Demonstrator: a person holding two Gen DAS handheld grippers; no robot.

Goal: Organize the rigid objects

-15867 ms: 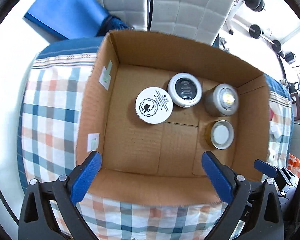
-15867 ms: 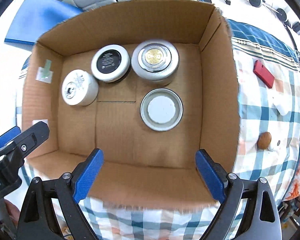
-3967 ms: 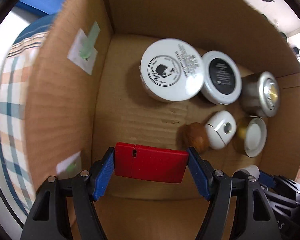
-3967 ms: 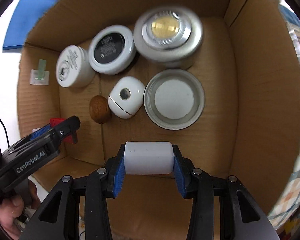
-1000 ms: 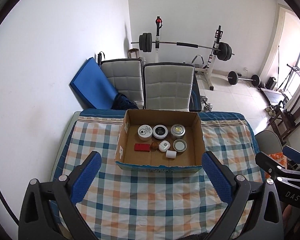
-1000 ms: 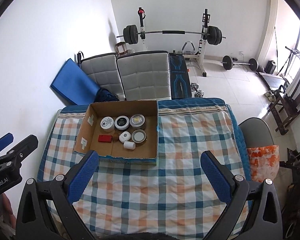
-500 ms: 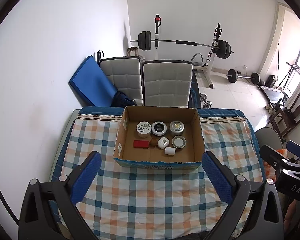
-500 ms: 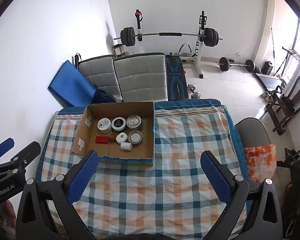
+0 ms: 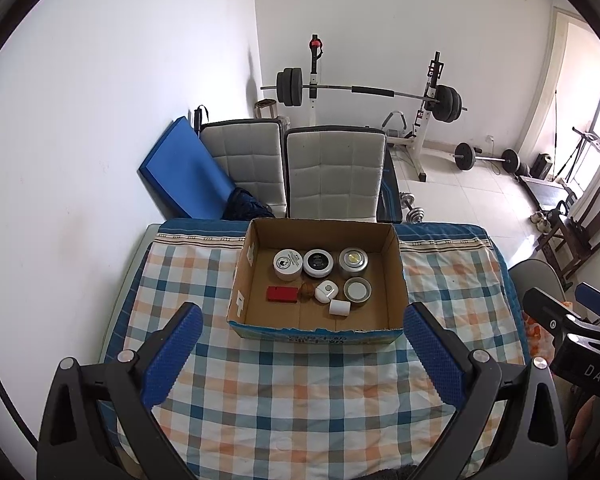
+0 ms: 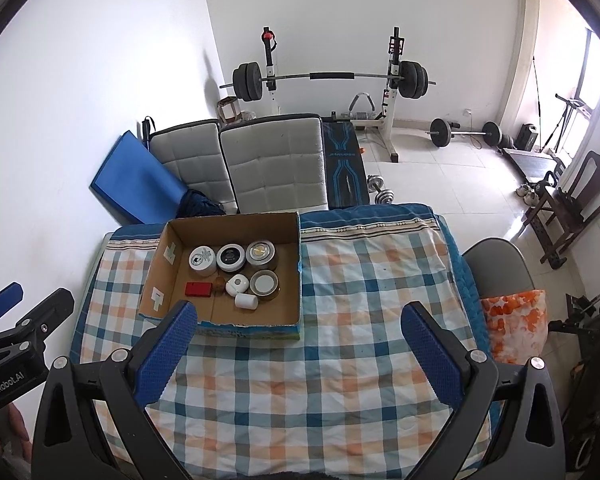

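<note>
Your cardboard box (image 9: pixel 316 326) sits toward the far side of the table (image 9: pixel 300 400), and everything is inside it: three round lidded tins in a back row, then a flat red case (image 9: pixel 282 294), a brown nut-like ball (image 9: pixel 306 290), a glossy white pod (image 9: pixel 325 292), an open-topped tin and a white cylinder (image 9: pixel 339 307) lying on its side. That cylinder and the ball are smooth and round, so if you bump the light, corrugated box they will likely roll out of line. The checked cloth looks soft and wrinkled; a snag could drag the box along. Your left hand-held gripper (image 9: pixel 300 352) and right hand-held gripper (image 10: pixel 296 350) hang well back, both spread wide and holding nothing.
</note>
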